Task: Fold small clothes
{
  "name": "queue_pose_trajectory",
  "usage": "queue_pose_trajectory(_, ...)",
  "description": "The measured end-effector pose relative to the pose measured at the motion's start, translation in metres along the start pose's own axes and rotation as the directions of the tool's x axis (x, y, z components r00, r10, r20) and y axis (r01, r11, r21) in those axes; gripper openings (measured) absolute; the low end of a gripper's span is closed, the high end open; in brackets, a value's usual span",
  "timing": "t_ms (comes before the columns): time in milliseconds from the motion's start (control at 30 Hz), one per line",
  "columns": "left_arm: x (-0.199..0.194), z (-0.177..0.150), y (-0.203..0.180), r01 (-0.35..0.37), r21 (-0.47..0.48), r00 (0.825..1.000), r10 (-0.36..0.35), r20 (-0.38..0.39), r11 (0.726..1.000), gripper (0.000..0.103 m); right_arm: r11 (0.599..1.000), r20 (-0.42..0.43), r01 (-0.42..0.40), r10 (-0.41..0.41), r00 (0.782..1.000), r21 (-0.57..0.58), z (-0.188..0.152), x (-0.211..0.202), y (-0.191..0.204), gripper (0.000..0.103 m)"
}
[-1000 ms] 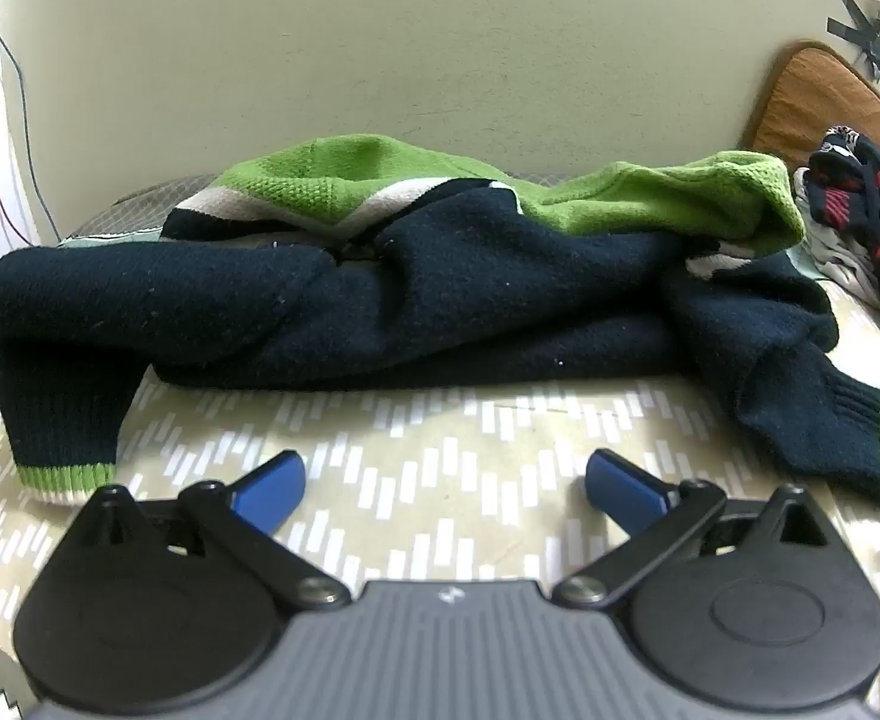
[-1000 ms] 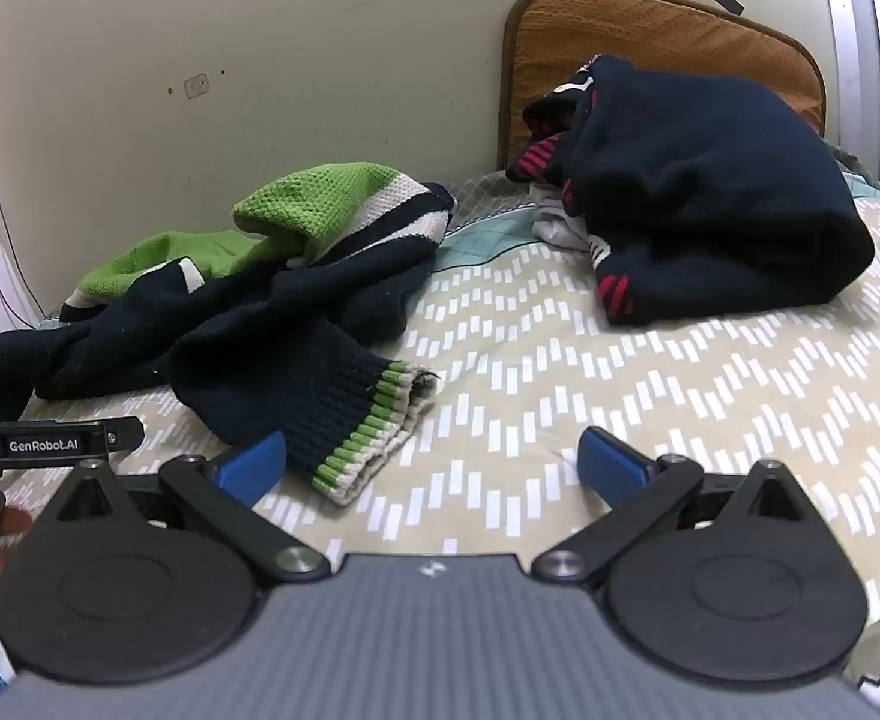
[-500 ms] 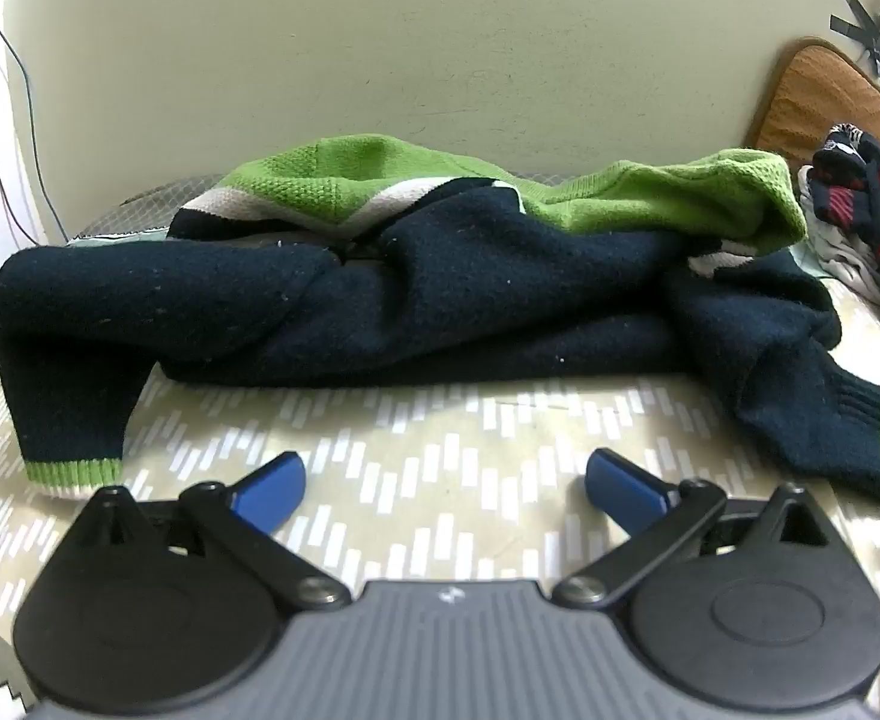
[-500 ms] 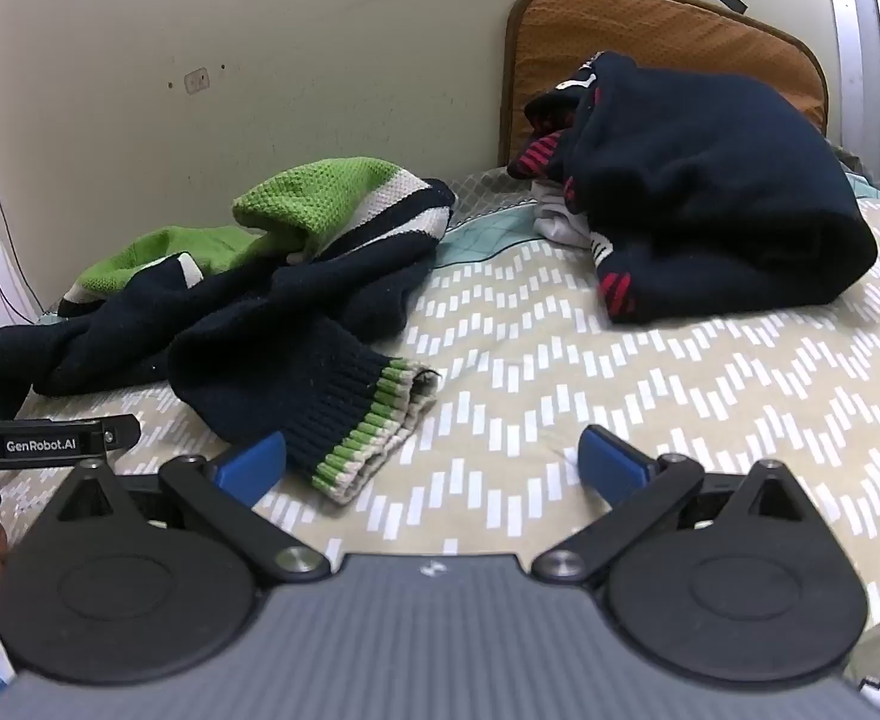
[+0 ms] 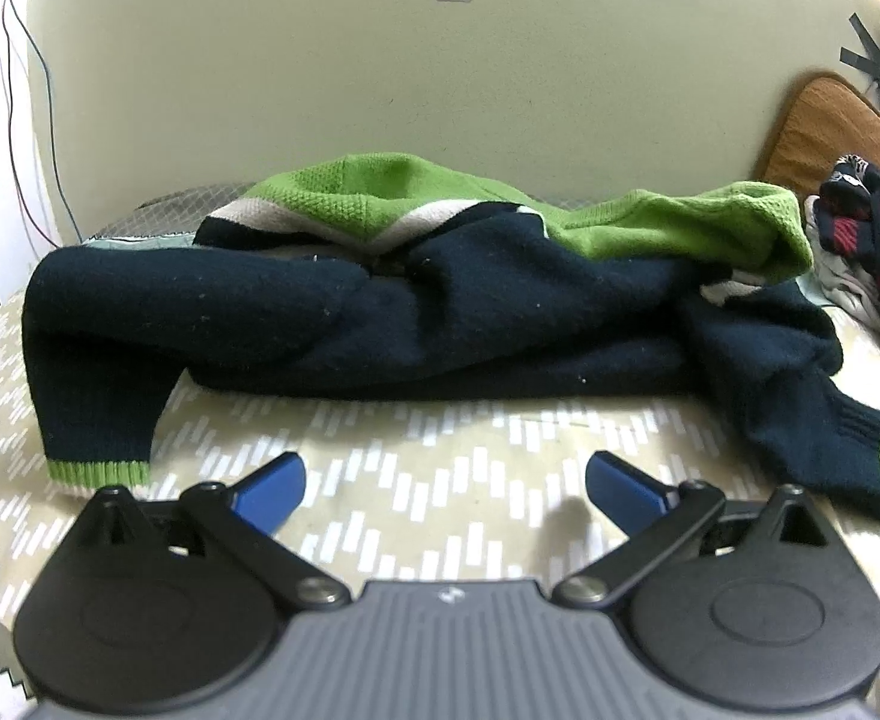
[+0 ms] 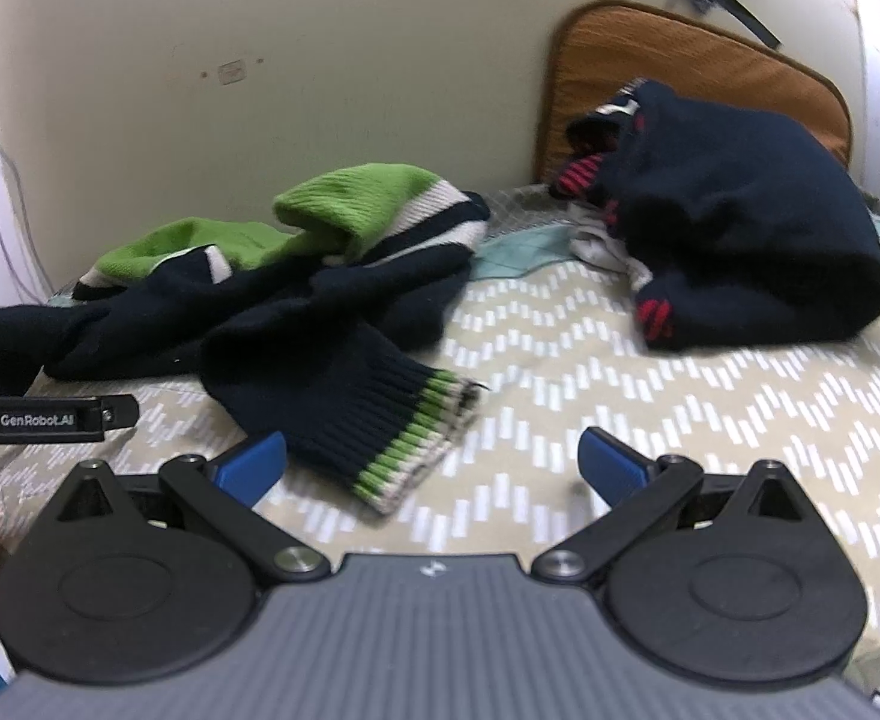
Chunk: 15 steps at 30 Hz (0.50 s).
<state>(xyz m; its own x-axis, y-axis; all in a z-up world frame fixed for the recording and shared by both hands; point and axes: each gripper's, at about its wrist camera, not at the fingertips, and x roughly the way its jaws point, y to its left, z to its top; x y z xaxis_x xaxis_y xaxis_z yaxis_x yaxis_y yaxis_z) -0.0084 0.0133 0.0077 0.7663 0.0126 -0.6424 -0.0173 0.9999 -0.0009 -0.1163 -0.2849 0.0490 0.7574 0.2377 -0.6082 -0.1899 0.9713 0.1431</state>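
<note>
Both grippers, left gripper (image 5: 445,489) & right gripper (image 6: 431,462), spread wide, empty, just before crumpled sweater (image 5: 428,306); grabbing one cuff (image 6: 416,450) w/o flattening risks twisting.

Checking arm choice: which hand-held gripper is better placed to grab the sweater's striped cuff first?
Probably right. The right hand-held gripper is open with the striped cuff lying between its fingers; the left hand-held gripper is open over bare cloth.

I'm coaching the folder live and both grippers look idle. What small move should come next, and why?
Probably ease the open right gripper forward onto the striped cuff lying just ahead between its fingers. The navy and green sweater lies crumpled on the patterned cover; the left gripper is open, holding nothing.
</note>
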Motion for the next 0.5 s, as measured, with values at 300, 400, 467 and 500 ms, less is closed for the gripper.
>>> queue_pose_trajectory(300, -0.003, -0.004, -0.006, 0.018, 0.039, 1.0, -0.018, 0.012, 0.999, 0.103, 0.998, -0.068, -0.008, 0.004, 0.998, -0.063, -0.001, 0.008, 0.016, 0.103)
queue_pose_trajectory(400, -0.002, -0.004, -0.005, 0.018, 0.037, 1.0, -0.018, 0.006, 0.999, 0.103, 0.998, -0.087, -0.003, -0.003, 0.996, -0.07, -0.002, 0.009, 0.019, 0.103)
queue_pose_trajectory(467, -0.002, -0.004, -0.004, 0.016, 0.034, 1.0, -0.017, 0.005, 0.999, 0.103, 0.996, -0.097, 0.013, -0.021, 0.995, -0.086, -0.001, 0.011, 0.021, 0.103)
queue_pose_trajectory(500, -0.002, -0.004, -0.004, 0.014, 0.033, 1.0, -0.014, 0.005, 0.999, 0.103, 0.995, -0.101, 0.021, -0.03, 0.994, -0.092, -0.001, 0.011, 0.022, 0.103)
